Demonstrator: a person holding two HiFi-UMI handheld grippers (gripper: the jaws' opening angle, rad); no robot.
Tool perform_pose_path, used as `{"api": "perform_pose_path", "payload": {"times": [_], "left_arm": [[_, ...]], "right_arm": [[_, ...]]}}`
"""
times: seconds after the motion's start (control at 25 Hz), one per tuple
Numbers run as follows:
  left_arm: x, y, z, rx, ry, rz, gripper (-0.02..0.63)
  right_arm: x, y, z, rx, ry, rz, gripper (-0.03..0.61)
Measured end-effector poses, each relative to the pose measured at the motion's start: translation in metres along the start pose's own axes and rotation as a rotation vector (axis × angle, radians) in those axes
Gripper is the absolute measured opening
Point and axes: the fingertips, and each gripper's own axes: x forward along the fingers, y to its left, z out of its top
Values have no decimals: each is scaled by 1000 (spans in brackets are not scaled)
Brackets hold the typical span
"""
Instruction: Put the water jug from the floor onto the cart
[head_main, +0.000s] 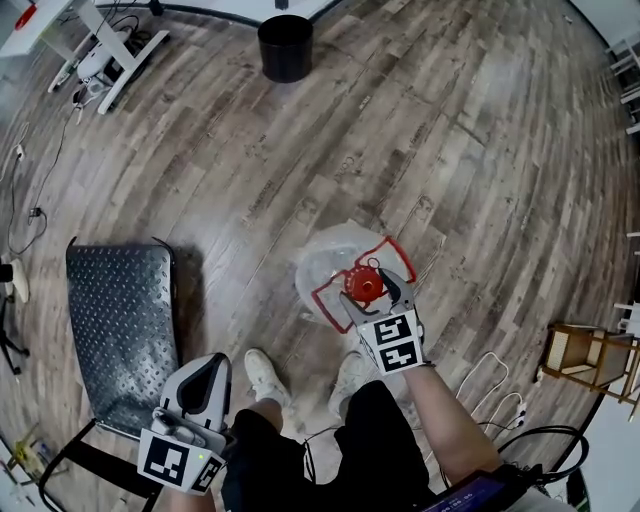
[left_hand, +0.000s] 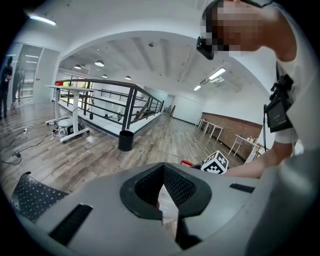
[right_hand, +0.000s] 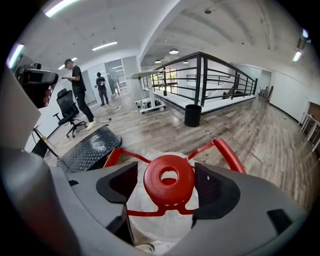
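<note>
Down on the wood-plank floor (head_main: 450, 150), just ahead of the person's white shoes (head_main: 265, 375), the clear water jug (head_main: 325, 265) is standing upright. It isn't on the cart (head_main: 120, 320) yet. The cart's dark diamond-plate deck is lying well to the jug's left w/ bare floor btwn them.

R hand-held gripper (head_main: 372, 292) is reaching down over the top of the jug. In the right gripper view its jaws are standing apart, straddling the red cap (right_hand: 169, 180). The R pad is sitting right against the cap's edge, while a thin gap is showing on the L side, so it isn't clamping. The red handle (right_hand: 230, 155) is looping out behind the cap, and the jug's clear shoulder is showing below it.

L hand-held gripper (head_main: 215, 365) is hanging low by the person's L leg, over the near end of the cart deck. In the left gripper view (left_hand: 164, 187) its pads are meeting at the tips w/ nothing held btwn them.

Farther back, a black bin (head_main: 285, 47) is standing on the floor near a black railing (right_hand: 210, 75). Two people (right_hand: 77, 90) are standing beyond the cart in the right gripper view, w/ an office chair (right_hand: 65, 110) beside them.
</note>
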Motion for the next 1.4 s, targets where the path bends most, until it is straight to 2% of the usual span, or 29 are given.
{"api": "perform_pose_path", "payload": {"times": [0.4, 0.88, 1.12, 1.4], "left_arm": [[5, 5, -6, -15, -1, 8, 0], [-2, 9, -5, -41, -12, 39, 0], [-14, 7, 12, -46, -37, 60, 0], [-45, -6, 59, -34, -80, 73, 0]], "right_arm": [[13, -7, -10, -3, 39, -53, 330], [2, -12, -8, 16, 1, -84, 314], [-28, -9, 21, 43, -17, -84, 314], [-92, 1, 73, 33, -24, -92, 314]]}}
